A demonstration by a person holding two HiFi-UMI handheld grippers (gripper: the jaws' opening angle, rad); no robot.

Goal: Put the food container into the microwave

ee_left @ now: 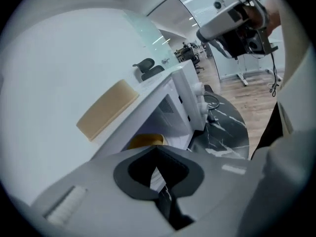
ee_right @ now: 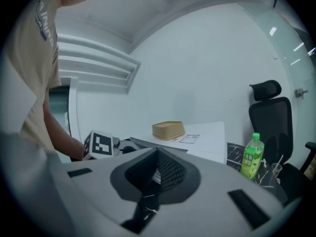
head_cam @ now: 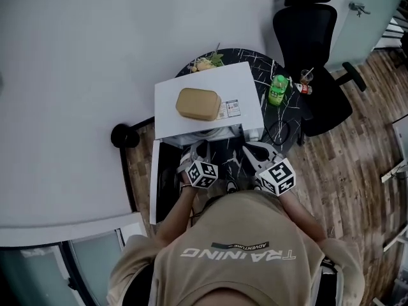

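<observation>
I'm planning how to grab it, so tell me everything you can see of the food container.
The food container is a tan, rounded-rectangular box, matte like moulded fibre or card, with a shallow lid that looks shut. It lies flat and upright on the top of the white microwave, toward its front. In the head view it sits just left of a small printed label. Only the microwave top touches it; nothing sits on it or holds it.
</observation>
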